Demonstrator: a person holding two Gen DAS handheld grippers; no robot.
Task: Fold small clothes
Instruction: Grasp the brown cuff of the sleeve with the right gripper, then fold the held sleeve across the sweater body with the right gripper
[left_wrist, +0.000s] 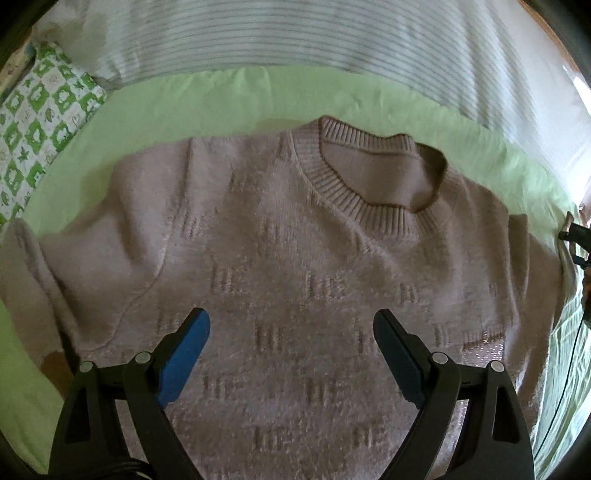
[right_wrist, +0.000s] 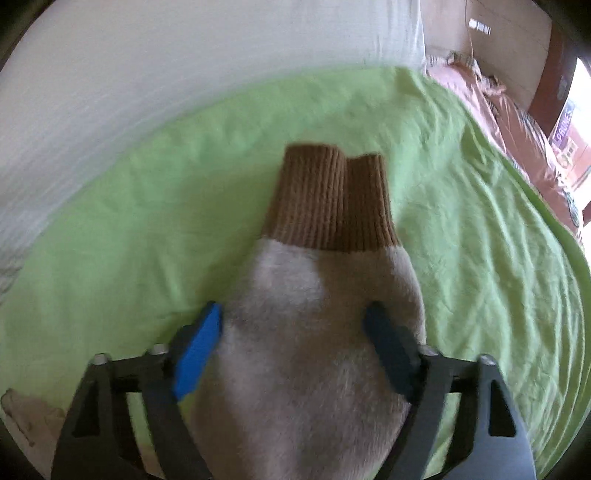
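A small beige fuzzy sweater (left_wrist: 295, 236) lies flat, front up, on a light green sheet (left_wrist: 207, 99), its ribbed collar (left_wrist: 369, 192) toward the far side. My left gripper (left_wrist: 291, 332) hovers open over the sweater's lower body, empty. In the right wrist view, a sweater sleeve (right_wrist: 314, 332) with a brown ribbed cuff (right_wrist: 332, 199) lies between the fingers of my right gripper (right_wrist: 295, 321). The jaws stand wide on either side of the sleeve; they do not pinch it. The right gripper also shows at the right edge of the left view (left_wrist: 576, 243).
A striped white blanket (left_wrist: 295, 33) lies beyond the green sheet. A green-and-white patterned pillow (left_wrist: 40, 122) sits at far left. In the right wrist view, a pinkish-brown bedcover (right_wrist: 517, 122) and a box lie at far right; the green sheet (right_wrist: 480, 258) is wrinkled.
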